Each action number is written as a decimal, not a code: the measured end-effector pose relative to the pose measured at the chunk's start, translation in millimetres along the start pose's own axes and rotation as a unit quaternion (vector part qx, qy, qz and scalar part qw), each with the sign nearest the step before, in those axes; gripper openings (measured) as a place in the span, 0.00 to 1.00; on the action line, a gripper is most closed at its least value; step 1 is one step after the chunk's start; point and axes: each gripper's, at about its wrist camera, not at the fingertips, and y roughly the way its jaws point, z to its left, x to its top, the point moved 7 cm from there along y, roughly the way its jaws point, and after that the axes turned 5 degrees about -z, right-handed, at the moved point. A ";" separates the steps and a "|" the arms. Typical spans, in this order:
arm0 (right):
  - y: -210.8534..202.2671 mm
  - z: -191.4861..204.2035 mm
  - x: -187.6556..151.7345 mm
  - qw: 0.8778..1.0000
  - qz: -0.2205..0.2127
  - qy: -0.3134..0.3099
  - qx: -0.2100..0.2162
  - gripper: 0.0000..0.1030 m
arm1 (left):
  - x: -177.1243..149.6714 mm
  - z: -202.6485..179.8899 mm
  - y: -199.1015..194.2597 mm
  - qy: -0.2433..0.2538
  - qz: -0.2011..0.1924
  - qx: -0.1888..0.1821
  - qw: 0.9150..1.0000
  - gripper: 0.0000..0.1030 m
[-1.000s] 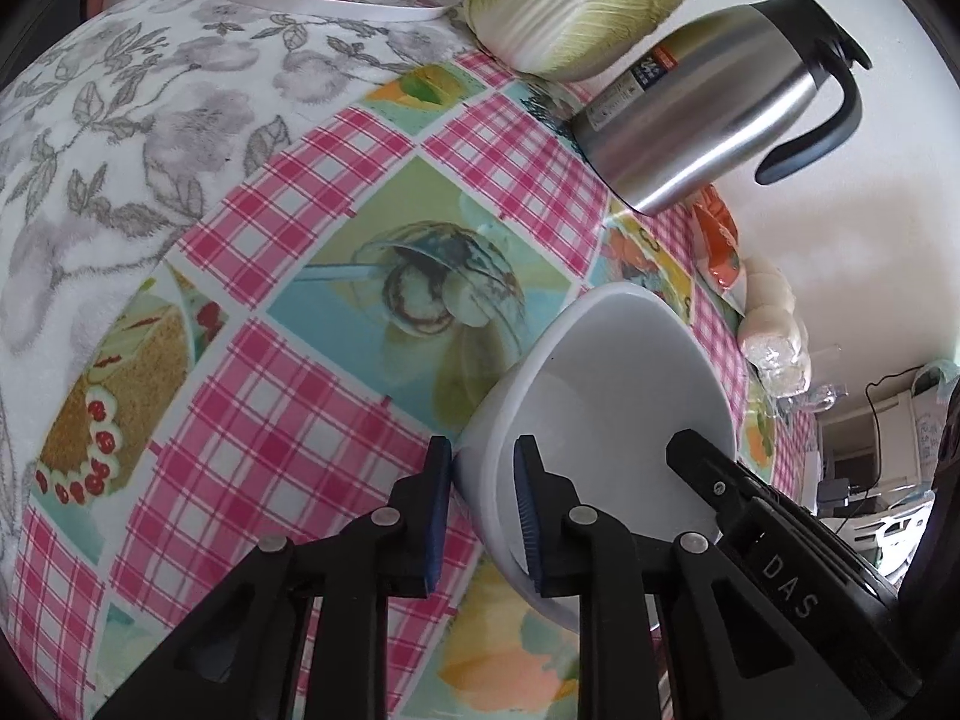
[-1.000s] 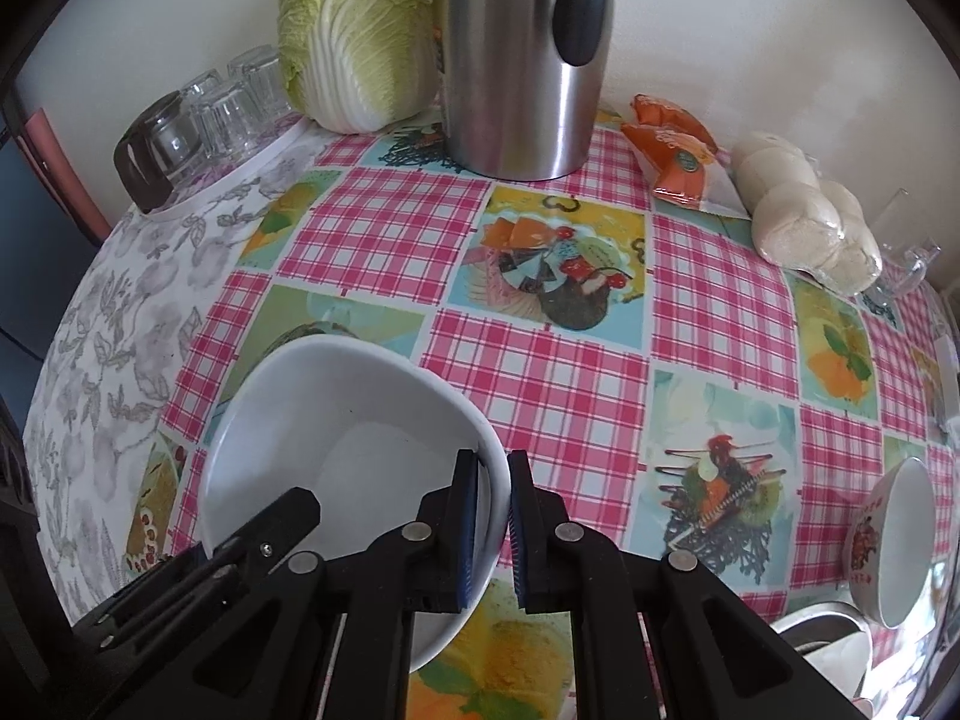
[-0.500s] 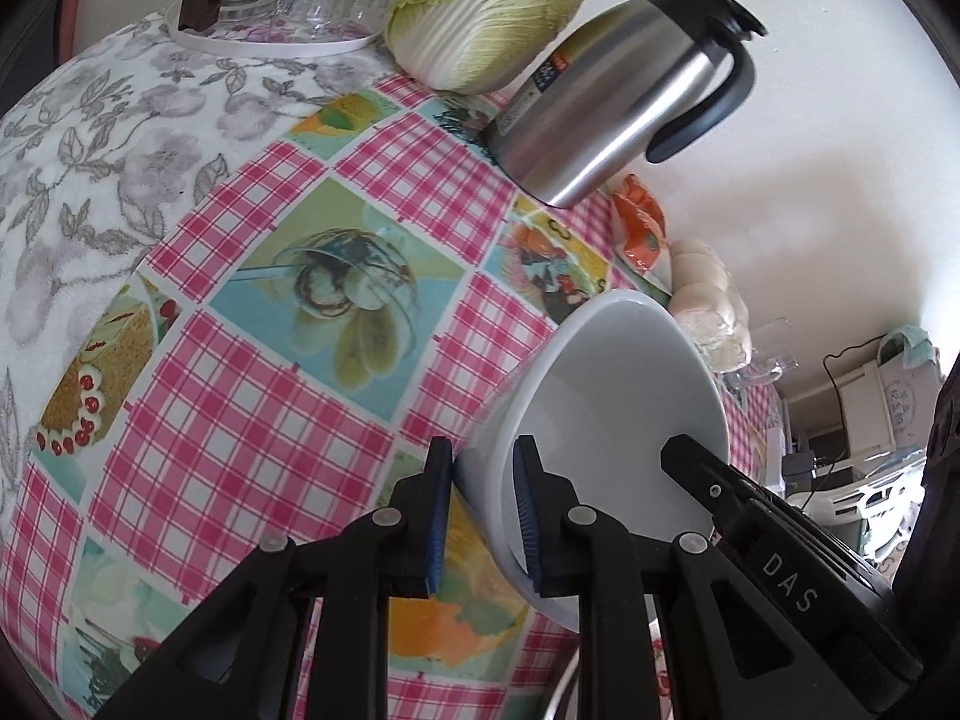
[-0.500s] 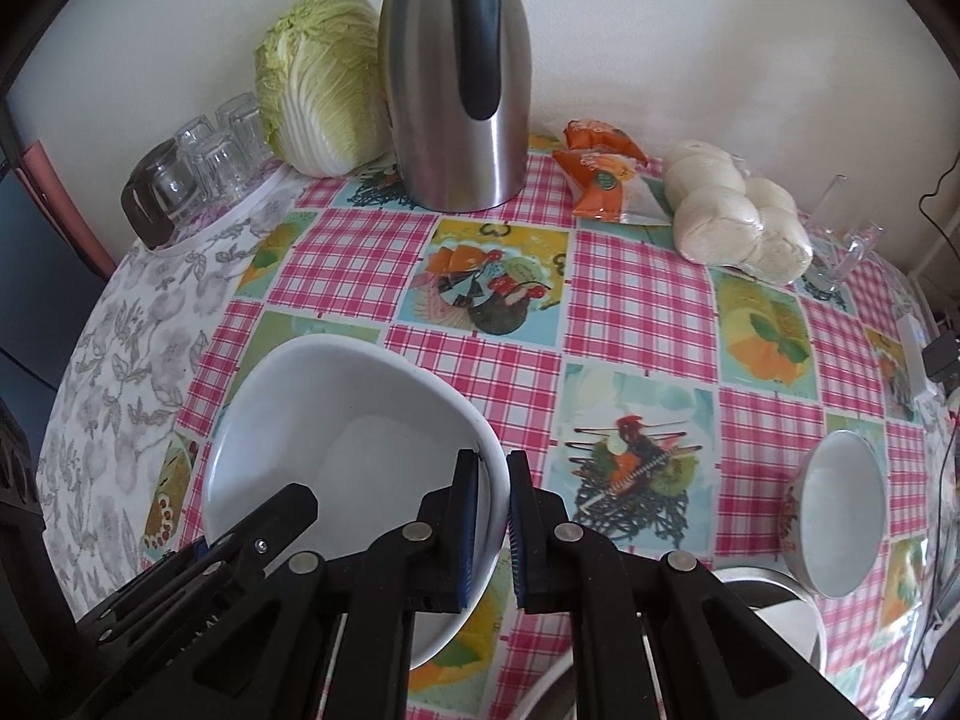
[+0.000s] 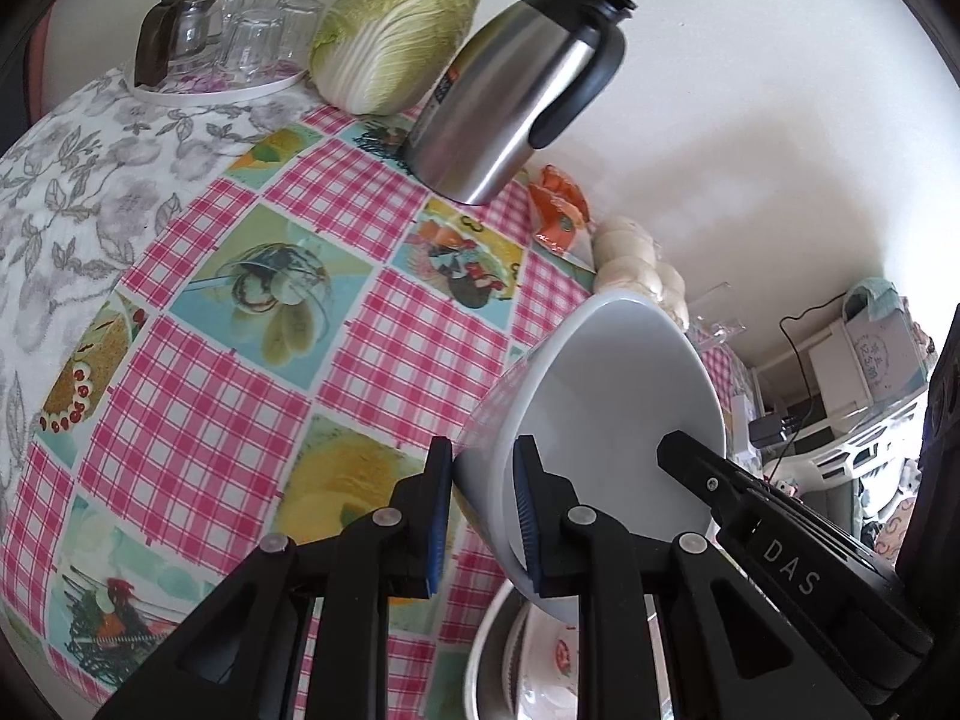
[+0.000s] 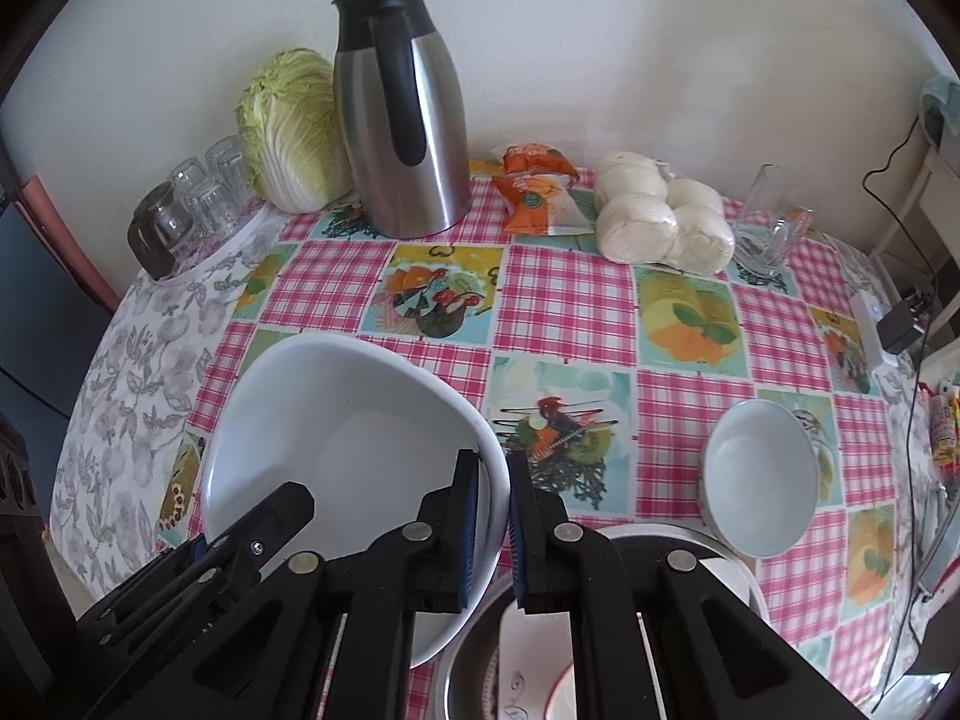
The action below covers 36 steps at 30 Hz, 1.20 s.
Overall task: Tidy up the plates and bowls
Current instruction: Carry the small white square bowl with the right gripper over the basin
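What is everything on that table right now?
Big bowl: one, white, lifted and tilted, gripped at two points on its rim.
Small bowl: one, white, near right.
Dish stack: metal and patterned, count unclear, near edge.
Jug: one, steel and black, at the back.
Cabbage: one, green, left of jug.
Glasses: several, clear, upturned, far left.
Snack packets: two, orange.
Buns: bagged, white.
Glass mug: one, clear.
Tablecloth: pink check.
Left hand-held gripper: black, shut on big bowl.
Right hand-held gripper: black, likewise.

We see a large white bowl (image 6: 354,450) tilted above the counter, over stacked dishes (image 6: 540,660); a smaller white bowl (image 6: 759,480) leans nearby.
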 end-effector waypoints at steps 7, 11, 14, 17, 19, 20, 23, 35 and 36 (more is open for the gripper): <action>-19.1 -18.8 -4.4 1.000 -0.002 0.007 -0.001 0.10 | -9.0 -22.3 -10.4 0.018 -0.004 -0.004 1.000 0.21; -27.7 -29.2 -7.9 1.000 -0.001 0.011 -0.004 0.10 | -12.1 -37.1 -16.9 0.037 -0.012 -0.001 0.999 0.21; -35.2 -38.1 -9.0 1.000 -0.002 0.015 -0.006 0.10 | -16.3 -47.5 -19.9 0.048 -0.014 -0.004 0.999 0.21; -43.7 -46.5 -9.1 1.000 -0.006 0.014 -0.013 0.10 | -22.0 -56.6 -20.0 0.053 -0.011 -0.013 0.998 0.21; -48.4 -52.2 -9.8 1.000 -0.006 0.015 -0.017 0.10 | -26.4 -62.6 -20.5 0.057 -0.009 -0.018 0.998 0.21; -50.4 -54.9 -10.1 1.000 -0.006 0.016 -0.019 0.10 | -28.2 -65.2 -20.8 0.059 -0.008 -0.020 0.998 0.21; -55.8 -62.0 -11.8 1.000 -0.006 0.016 -0.023 0.10 | -32.3 -73.7 -22.5 0.068 -0.009 -0.021 0.997 0.21; -73.4 -95.9 -24.3 0.999 -0.007 0.032 -0.028 0.10 | -48.8 -106.7 -26.8 0.096 -0.010 -0.034 0.995 0.21; -74.4 -98.5 -25.8 0.999 -0.006 0.033 -0.029 0.10 | -50.2 -108.8 -26.1 0.098 -0.009 -0.034 0.995 0.21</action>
